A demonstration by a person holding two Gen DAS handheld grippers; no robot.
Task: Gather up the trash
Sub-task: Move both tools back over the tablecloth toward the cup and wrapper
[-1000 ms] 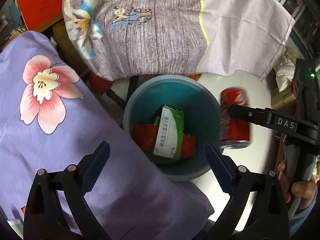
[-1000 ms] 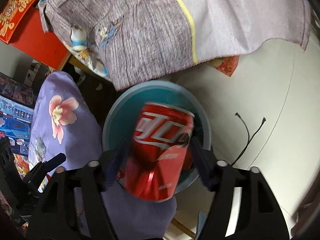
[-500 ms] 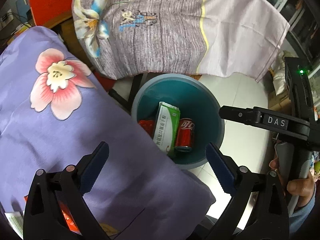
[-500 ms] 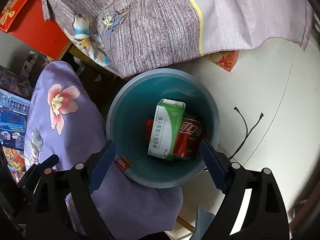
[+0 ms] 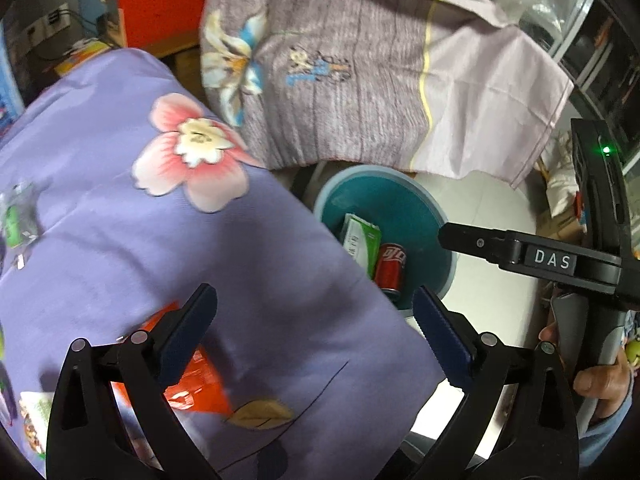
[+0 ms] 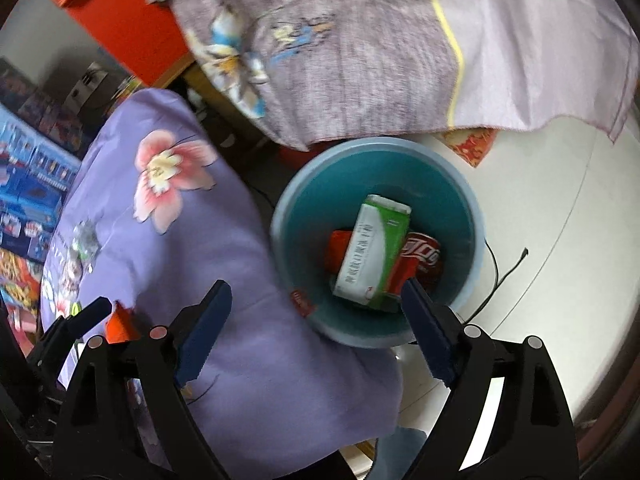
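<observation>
A blue-green bin stands on the white floor. Inside it lie a green and white carton, a red soda can and a red wrapper. My right gripper hovers above the bin's near rim; its jaws are opening and nothing is between them. My left gripper is open over the purple flowered cloth, with the bin and can beyond its right finger. An orange-red wrapper lies on the cloth under the left finger. A small foil packet lies further left.
A mauve flowered cloth hangs over furniture behind the bin. A black cable lies on the floor to the bin's right. A red cabinet stands at the back. A hand holds the right gripper's handle at the right edge.
The red can left my right gripper and now lies in the bin beside the carton. Both grippers rose and drifted left over the purple cloth. The right jaws spread wider.
</observation>
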